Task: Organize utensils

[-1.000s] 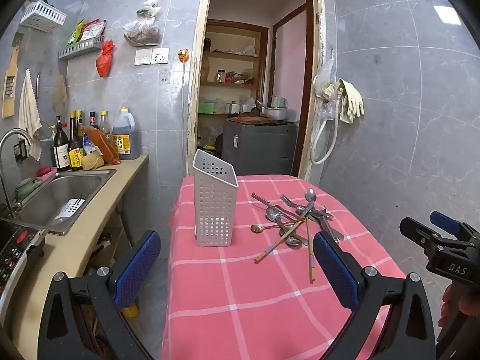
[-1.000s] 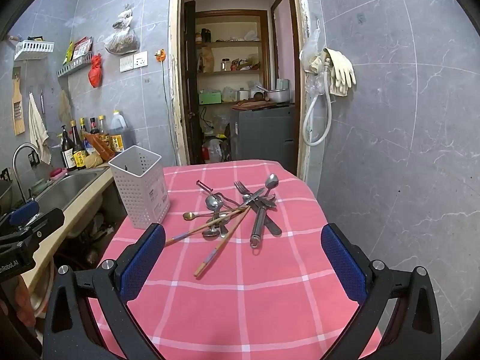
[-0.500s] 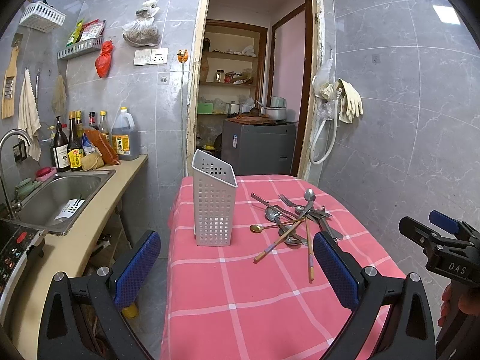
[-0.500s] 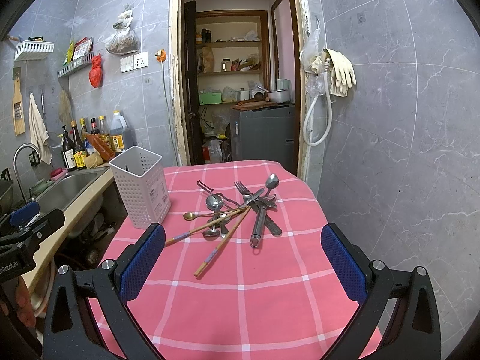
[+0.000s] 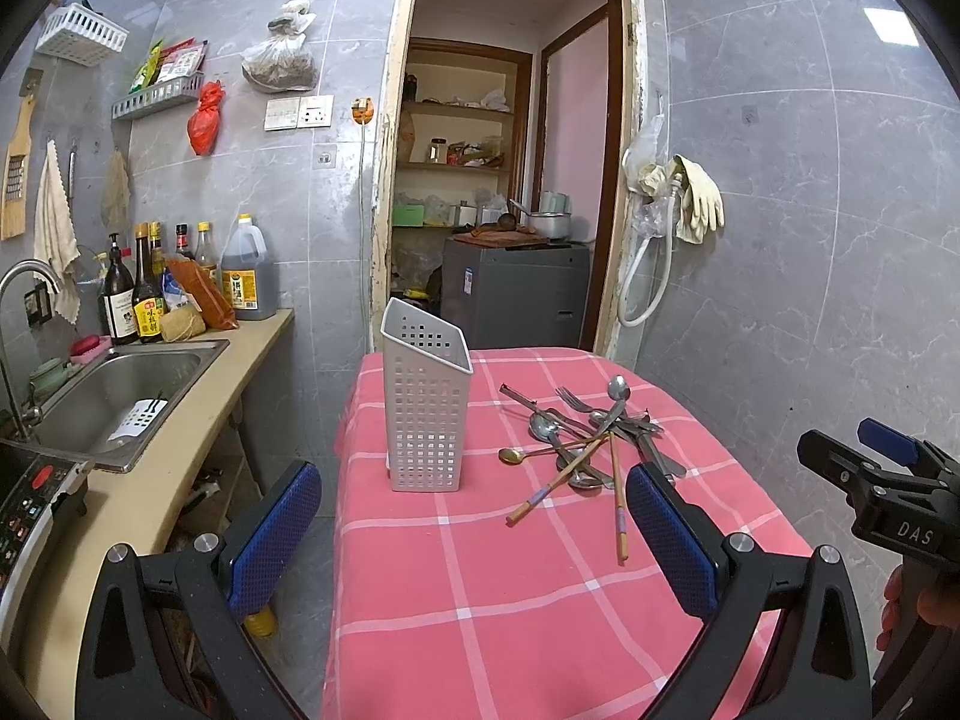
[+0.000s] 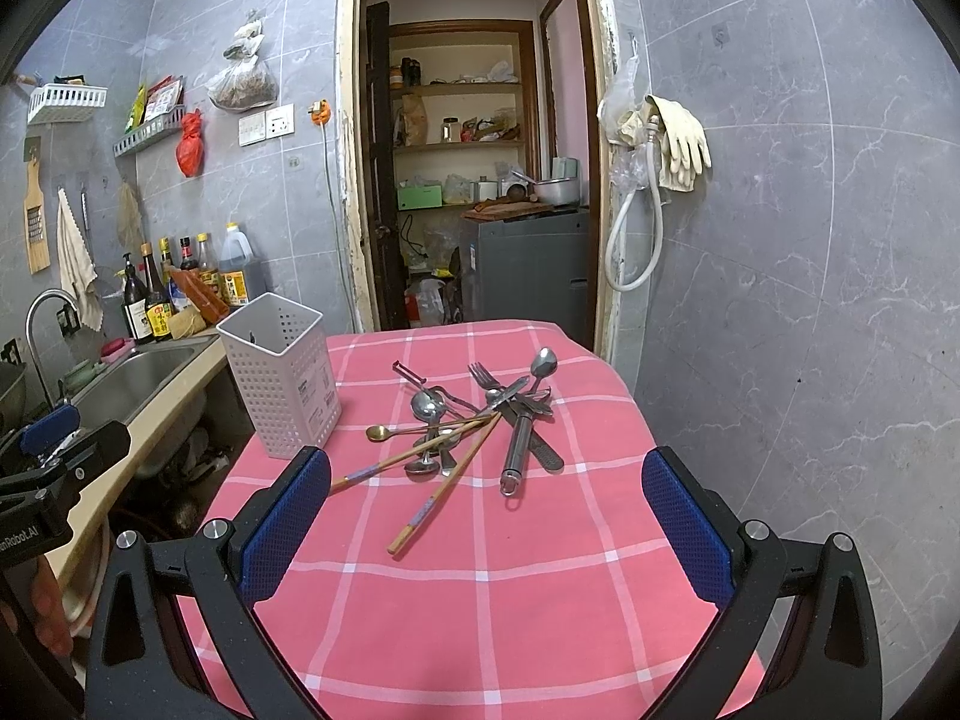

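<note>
A table covered by a pink cloth with white checks (image 6: 480, 588) carries a tall white perforated plastic holder (image 6: 282, 387), upright at its left, and a tangled pile of metal cutlery and wooden chopsticks (image 6: 474, 426) near the middle.

utensil pile (image 6: 474, 420): jumbled, flat on pink cloth | white perforated holder (image 6: 279, 381): upright, left of pile

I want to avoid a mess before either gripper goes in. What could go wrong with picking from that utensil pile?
The utensils lie crossed in one heap, with the chopsticks resting over the spoons, so lifting one piece may drag others along. The white holder is tall, looks light and stands near the table's left edge; a bump could tip it. Both the left gripper and right gripper are open and empty.
</note>
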